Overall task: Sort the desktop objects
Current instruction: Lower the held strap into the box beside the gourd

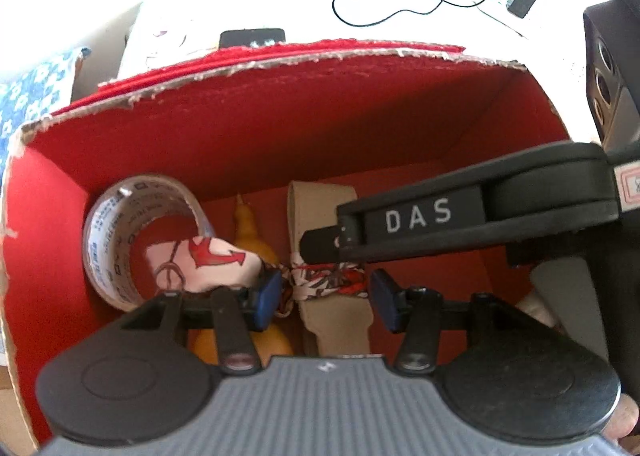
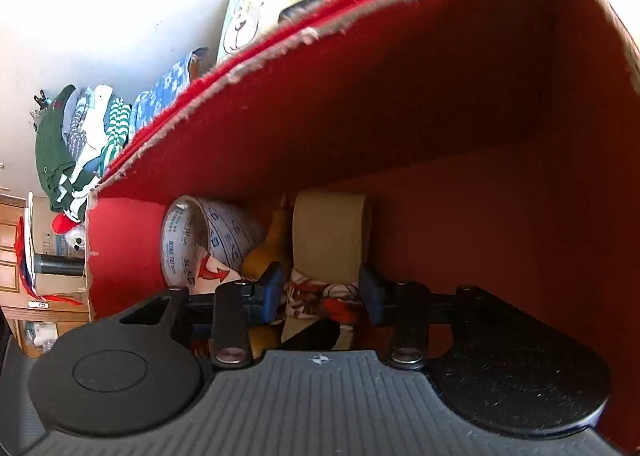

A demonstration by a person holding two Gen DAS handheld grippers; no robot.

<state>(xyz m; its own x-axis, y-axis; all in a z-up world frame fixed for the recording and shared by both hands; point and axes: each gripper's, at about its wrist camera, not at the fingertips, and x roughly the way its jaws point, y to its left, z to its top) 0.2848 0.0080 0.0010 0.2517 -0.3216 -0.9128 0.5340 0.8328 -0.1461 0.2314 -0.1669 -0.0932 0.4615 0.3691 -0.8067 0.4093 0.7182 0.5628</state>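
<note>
Both grippers reach into a red cardboard box (image 1: 280, 128). On its floor lie a clear printed tape roll (image 1: 120, 240), a yellow gourd-shaped object (image 1: 250, 232), a beige tape roll (image 1: 320, 208) and a white-and-red patterned cloth (image 1: 328, 280). My left gripper (image 1: 324, 296) is open, with the cloth's twisted part between its blue pads. The right gripper (image 2: 322, 294) is open too, over the same cloth (image 2: 316, 296); its finger marked DAS (image 1: 416, 216) crosses the left wrist view. The box (image 2: 400, 116), tape roll (image 2: 200, 240), gourd (image 2: 272, 244) and beige roll (image 2: 328, 240) also show in the right wrist view.
Behind the box on the white table lie a black phone (image 1: 252, 38), a black cable with a charger (image 1: 522, 2) and a cartoon-printed sheet (image 2: 256, 16). Blue patterned fabric (image 1: 32, 88) lies to the left. Hanging clothes (image 2: 80, 144) and wooden furniture are far off.
</note>
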